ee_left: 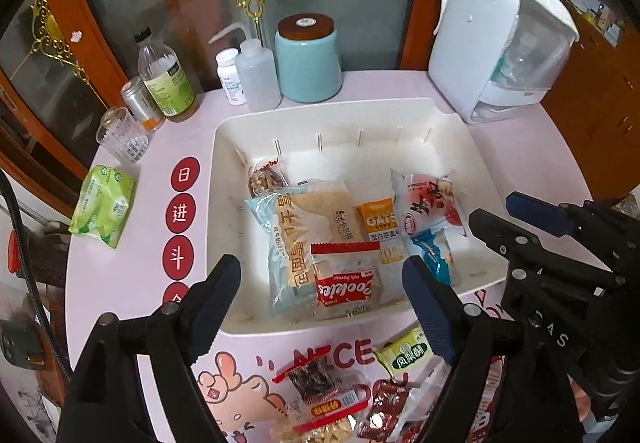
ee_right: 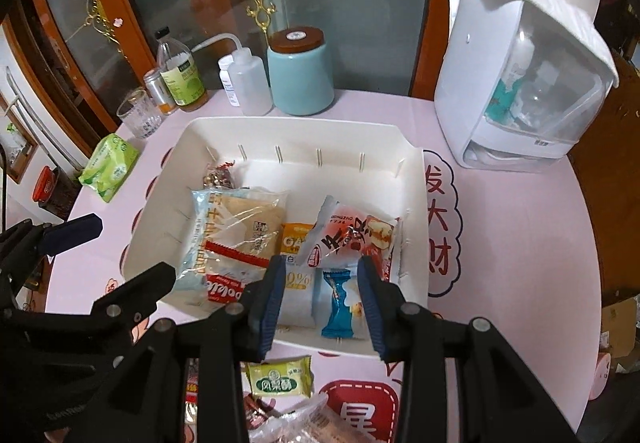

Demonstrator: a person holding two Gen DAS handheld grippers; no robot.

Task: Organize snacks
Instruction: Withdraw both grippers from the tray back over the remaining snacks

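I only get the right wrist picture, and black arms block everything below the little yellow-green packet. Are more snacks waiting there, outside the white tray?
Observer: Yes. A dark packet with a red top strip lies on the pink tablecloth, in front of the white plastic tray.
Visitor: Anything else?
Observer: A clear bag of pale nuts with a red and yellow label lies right next to it, nearer the table edge.
Visitor: Is the other tool carrying something?
Observer: No. The left hand-held gripper is open, with nothing between its fingers.
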